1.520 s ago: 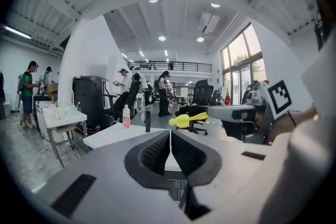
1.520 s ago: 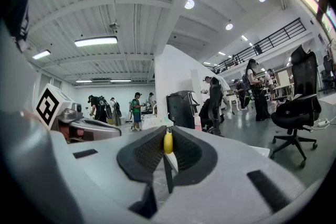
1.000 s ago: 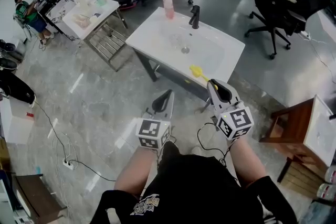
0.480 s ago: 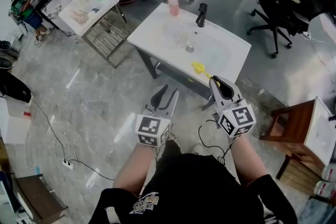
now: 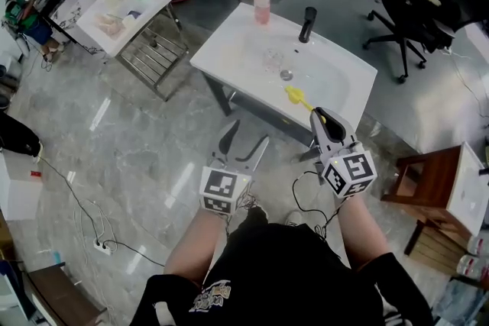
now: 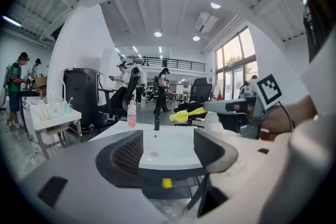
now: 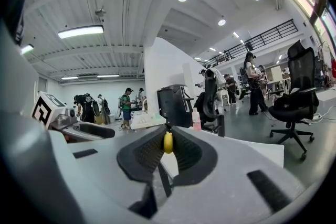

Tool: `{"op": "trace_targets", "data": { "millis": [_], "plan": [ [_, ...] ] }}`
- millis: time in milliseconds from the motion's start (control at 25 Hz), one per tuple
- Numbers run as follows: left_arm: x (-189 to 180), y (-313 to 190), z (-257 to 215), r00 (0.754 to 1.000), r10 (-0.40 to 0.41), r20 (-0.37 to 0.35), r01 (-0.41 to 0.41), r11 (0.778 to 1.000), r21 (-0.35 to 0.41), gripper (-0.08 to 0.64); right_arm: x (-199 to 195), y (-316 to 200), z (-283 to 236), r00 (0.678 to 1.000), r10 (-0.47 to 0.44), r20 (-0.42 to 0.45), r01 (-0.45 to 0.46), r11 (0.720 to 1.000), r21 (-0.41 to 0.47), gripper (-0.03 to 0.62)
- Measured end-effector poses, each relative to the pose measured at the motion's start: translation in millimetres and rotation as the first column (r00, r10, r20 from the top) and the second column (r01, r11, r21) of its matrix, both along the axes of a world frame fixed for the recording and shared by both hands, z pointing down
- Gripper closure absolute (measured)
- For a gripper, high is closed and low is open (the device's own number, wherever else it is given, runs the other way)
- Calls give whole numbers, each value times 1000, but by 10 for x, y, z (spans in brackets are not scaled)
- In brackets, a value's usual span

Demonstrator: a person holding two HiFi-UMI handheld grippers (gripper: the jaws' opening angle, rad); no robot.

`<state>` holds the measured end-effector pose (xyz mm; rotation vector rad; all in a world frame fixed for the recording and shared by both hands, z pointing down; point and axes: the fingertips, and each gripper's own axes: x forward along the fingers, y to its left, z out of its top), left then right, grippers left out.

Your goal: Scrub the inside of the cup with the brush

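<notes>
Brush (image 5: pixel 295 95) pinched in right gripper (image 5: pixel 315 114), cup (image 5: pixel 273 59) in sink (image 5: pixel 221 50) well ahead

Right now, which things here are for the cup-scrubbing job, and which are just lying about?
For the job: yellow brush, clamped in the right gripper; clear cup, standing in the sink.
Lying about: pink bottle on the sink's rim, office chair, side table, wooden stool.
</notes>
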<state>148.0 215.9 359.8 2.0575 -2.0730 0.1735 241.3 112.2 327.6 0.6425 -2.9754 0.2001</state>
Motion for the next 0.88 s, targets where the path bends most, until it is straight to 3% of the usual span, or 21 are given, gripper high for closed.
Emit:
{"op": "trace_targets", "data": {
  "millis": [400,880],
  "plan": [
    [-656,-13,45,999,37,-9,-37,999,-1,285,-673,-111,-77,1000,24,-7,-23,999,28,555],
    [-1066,-258,86,999,17,-35,-17,1000,-11,285,-1047,-435,-61,1000,26,-14,-26,1000,6,555]
  ]
}}
